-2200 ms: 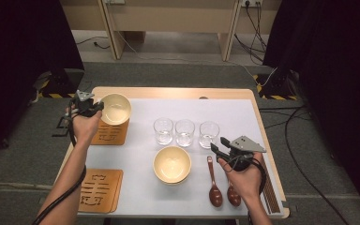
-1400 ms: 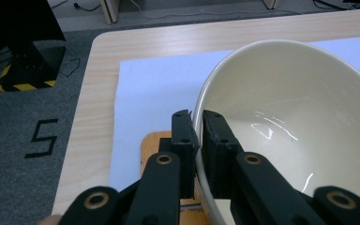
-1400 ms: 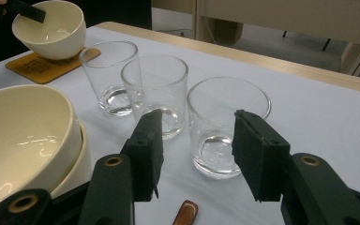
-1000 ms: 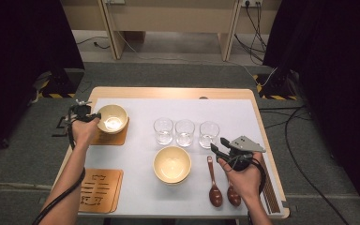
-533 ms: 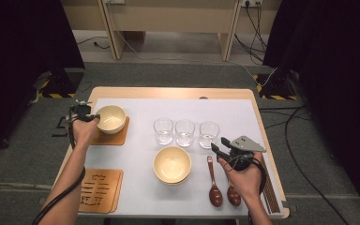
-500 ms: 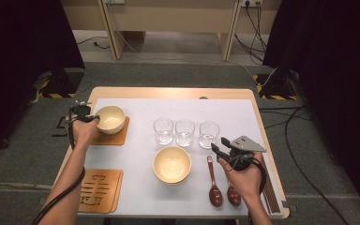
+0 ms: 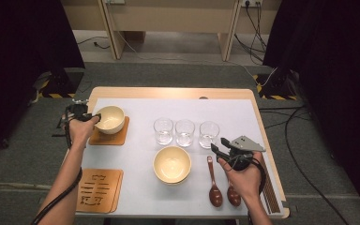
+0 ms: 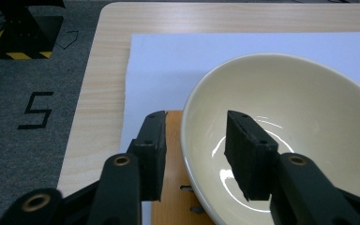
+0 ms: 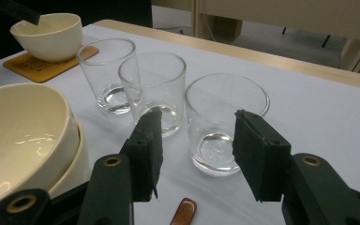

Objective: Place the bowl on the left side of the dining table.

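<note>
Both fingers straddle the bowl [image 8: 281, 140] rim, just opened.

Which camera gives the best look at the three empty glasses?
The right gripper view: the three glasses stand close and large, rims and bases clear. The high view shows them small, in a row behind the stacked bowls.

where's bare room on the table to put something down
Free: the white mat behind the three glasses, its near-left stretch between the empty coaster and the stacked bowls, and that coaster itself. Crowded: the near right, with glasses, two spoons and the right gripper.
</note>
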### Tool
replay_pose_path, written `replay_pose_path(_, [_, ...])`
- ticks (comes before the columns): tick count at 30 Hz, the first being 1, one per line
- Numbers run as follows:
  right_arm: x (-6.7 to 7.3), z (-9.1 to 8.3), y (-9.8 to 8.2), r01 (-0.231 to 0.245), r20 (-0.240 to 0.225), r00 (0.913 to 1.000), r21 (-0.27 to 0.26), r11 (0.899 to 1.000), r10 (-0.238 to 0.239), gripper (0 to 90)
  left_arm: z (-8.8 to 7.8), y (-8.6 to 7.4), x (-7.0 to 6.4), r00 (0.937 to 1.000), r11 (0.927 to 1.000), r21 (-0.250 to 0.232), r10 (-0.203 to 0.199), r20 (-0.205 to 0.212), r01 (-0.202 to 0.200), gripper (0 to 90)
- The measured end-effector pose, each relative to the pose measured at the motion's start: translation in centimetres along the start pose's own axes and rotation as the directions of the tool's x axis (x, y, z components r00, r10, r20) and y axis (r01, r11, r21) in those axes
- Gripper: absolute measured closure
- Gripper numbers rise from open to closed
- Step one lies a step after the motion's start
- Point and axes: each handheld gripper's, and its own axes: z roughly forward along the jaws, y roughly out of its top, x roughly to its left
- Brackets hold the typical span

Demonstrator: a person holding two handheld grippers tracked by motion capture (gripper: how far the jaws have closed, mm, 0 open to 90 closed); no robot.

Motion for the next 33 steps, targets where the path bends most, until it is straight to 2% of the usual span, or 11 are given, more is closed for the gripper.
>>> replay_pose_path(6, [-0.1, 0.0, 0.0, -0.003, 0.003, 1.0, 0.009, 1.0, 0.003, 52.7, -1.4, 0.2, -0.3, 0.9998, 0.9997, -0.022, -0.014, 0.011, 0.014, 50.1])
replay_pose_path(16, [-0.5, 0.1, 0.1, -0.005, 0.009, 0.9999, 0.017, 1.0, 0.005, 52.7, -4.3, 0.5, -1.7, 0.9993, 0.9985, -0.052, 0.021, 0.031, -0.019, 46.6])
replay_pose_path(25, [-1.1, -0.1, 0.2, -0.02, 0.017, 0.9997, 0.022, 1.0, 0.02, 52.6, -6.0, -0.5, -2.6, 0.9975, 0.9982, -0.053, 0.031, 0.063, -0.028, 45.4])
replay_pose_path(33, [-1.4, -0.3, 0.3, -0.022, 0.027, 0.9994, 0.027, 0.999, 0.021, 52.6, -7.5, -2.2, -3.5, 0.9944, 0.9965, -0.055, 0.068, 0.081, -0.064, 45.1])
